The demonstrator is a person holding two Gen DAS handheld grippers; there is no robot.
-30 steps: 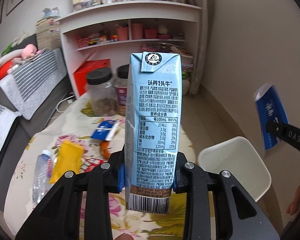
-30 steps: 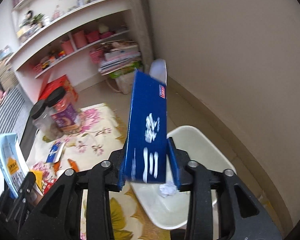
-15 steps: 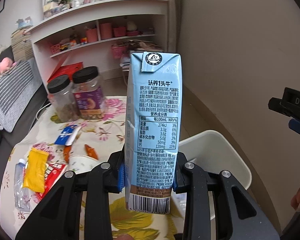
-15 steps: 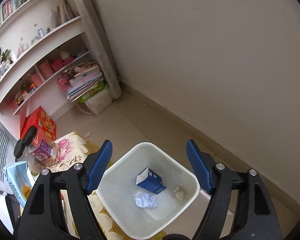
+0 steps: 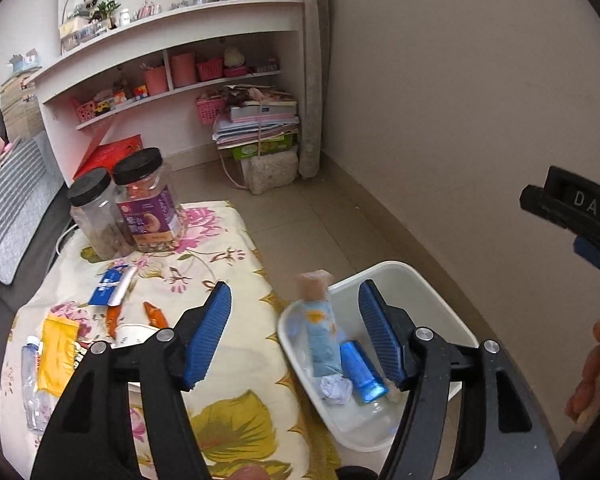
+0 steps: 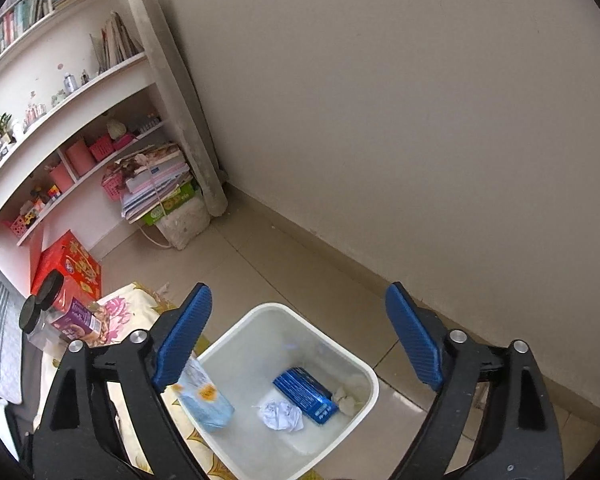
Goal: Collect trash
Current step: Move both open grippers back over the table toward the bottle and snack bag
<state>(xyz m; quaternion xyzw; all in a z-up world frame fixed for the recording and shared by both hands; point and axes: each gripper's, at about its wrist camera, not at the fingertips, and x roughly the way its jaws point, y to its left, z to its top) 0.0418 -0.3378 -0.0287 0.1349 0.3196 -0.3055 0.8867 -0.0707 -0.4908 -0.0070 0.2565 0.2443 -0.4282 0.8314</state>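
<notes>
A white bin stands on the floor beside the table. A light blue milk carton is inside it by the near wall, blurred. A dark blue box and a crumpled white paper lie on its bottom. My left gripper is open and empty above the bin's table side. My right gripper is open and empty above the bin; it also shows at the right edge of the left wrist view.
The floral-clothed table carries two black-lidded jars, a small blue wrapper, orange bits, a yellow packet and a clear bottle. Shelves, stacked books and a wall lie beyond.
My left gripper opened and the milk carton dropped into the bin. My right gripper let go of the blue box earlier and has stayed open over the bin.
</notes>
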